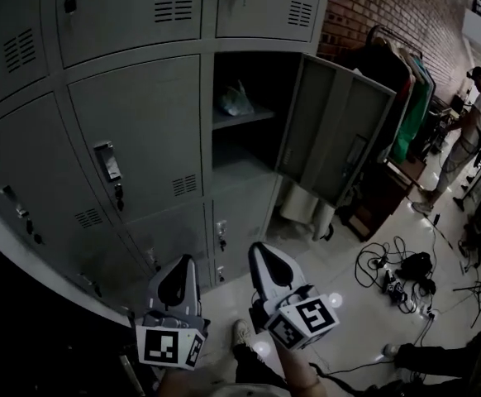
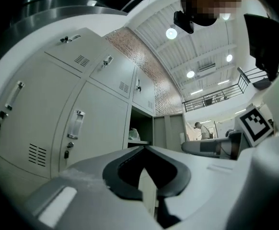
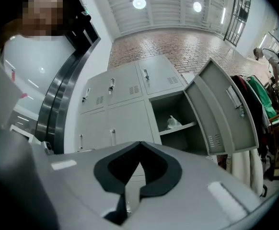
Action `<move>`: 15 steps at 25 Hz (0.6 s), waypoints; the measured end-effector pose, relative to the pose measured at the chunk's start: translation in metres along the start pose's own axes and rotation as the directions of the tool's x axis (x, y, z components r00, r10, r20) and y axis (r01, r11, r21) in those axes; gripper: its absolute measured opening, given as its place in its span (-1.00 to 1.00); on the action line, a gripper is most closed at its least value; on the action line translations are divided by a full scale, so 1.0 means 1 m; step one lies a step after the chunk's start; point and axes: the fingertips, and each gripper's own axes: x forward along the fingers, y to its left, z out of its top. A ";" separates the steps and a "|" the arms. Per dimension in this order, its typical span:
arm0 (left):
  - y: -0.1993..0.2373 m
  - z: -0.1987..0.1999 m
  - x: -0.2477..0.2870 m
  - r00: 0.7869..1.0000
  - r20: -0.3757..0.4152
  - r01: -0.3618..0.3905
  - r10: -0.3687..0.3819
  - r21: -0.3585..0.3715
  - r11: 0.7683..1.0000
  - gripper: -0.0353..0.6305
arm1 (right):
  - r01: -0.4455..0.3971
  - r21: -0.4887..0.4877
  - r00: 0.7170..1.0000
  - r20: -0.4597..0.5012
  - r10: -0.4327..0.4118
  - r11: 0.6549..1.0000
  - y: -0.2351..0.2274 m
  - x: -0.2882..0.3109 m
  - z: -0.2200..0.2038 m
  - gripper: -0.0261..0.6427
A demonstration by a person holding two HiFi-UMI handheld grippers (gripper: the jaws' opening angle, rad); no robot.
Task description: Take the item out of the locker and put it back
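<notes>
My left gripper [image 1: 183, 265] and right gripper [image 1: 261, 251] are pressed together, empty; bag [image 1: 235, 99] at 12 o'clock, reaching in closed could shove it deeper.

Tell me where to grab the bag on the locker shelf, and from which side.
Probably best to grip the bag by its bunched upper peak, which stands above the crumpled body. Come in level through the open front, a little from the left: the door hangs open on the right, and the shelf beneath the bag blocks any approach from below.
</notes>
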 end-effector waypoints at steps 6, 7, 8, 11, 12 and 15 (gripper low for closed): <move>-0.022 0.031 -0.068 1.000 0.019 0.024 -0.024 -0.005 1.000 -0.88 | 0.028 -0.021 0.999 0.039 -0.027 0.999 0.053 -0.063 0.026 -0.91; -0.027 0.036 -0.074 0.999 0.026 0.031 -0.031 -0.001 1.000 -0.88 | 0.035 -0.022 0.998 0.048 -0.034 0.999 0.056 -0.071 0.030 -0.91; -0.032 0.040 -0.080 0.999 0.031 0.038 -0.038 0.001 0.999 -0.88 | 0.041 -0.018 0.998 0.052 -0.040 0.999 0.059 -0.079 0.032 -0.91; -0.042 0.042 -0.093 0.998 0.032 0.049 -0.048 -0.005 0.999 -0.88 | 0.049 0.022 0.998 0.050 -0.050 0.999 0.067 -0.098 0.031 -0.91; -0.045 0.042 -0.096 0.998 0.029 0.051 -0.050 -0.009 0.999 -0.88 | 0.049 0.037 0.998 0.048 -0.051 0.998 0.070 -0.104 0.031 -0.91; -0.056 0.045 -0.101 0.998 0.029 0.053 -0.053 -0.004 0.999 -0.88 | 0.048 0.040 0.998 0.043 -0.050 0.998 0.077 -0.118 0.033 -0.91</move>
